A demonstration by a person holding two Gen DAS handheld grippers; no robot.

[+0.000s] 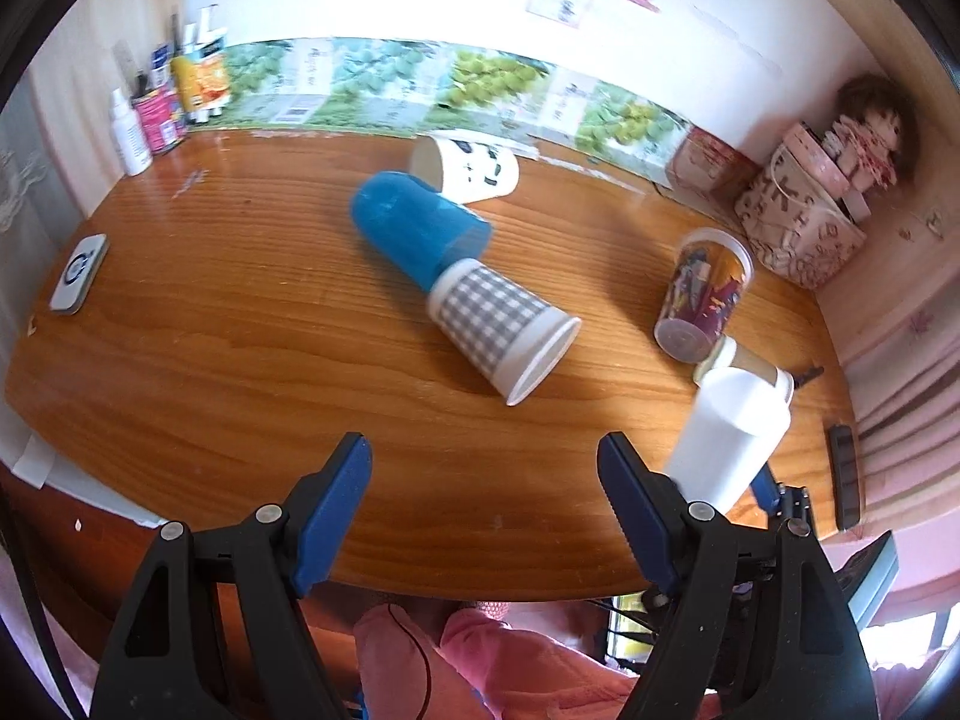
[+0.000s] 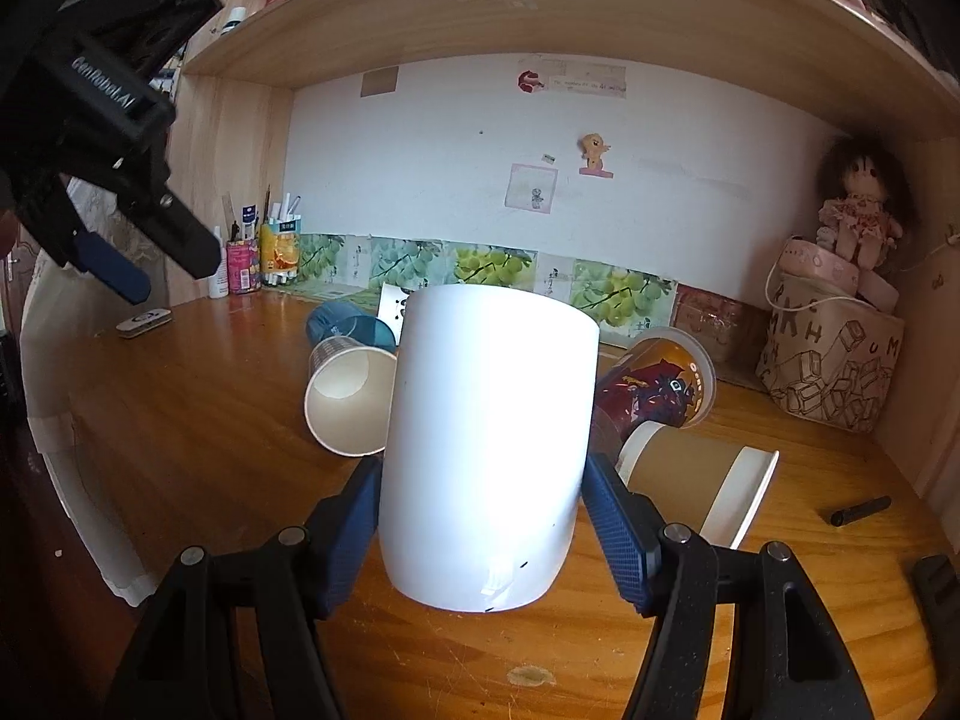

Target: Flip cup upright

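While the left gripper (image 1: 483,516) is hanging with jaws apart, the right gripper (image 2: 483,516) is clamping the white cup (image 2: 486,450) above the table (image 2: 180,450)

white cup (image 2: 486,450) hides most of the panda-face cup (image 2: 393,303) behind it.

We note the cup (image 2: 486,456) before three tipped cups on the table (image 2: 198,438); basket (image 2: 834,360) far right, bottles (image 2: 246,264) back left.
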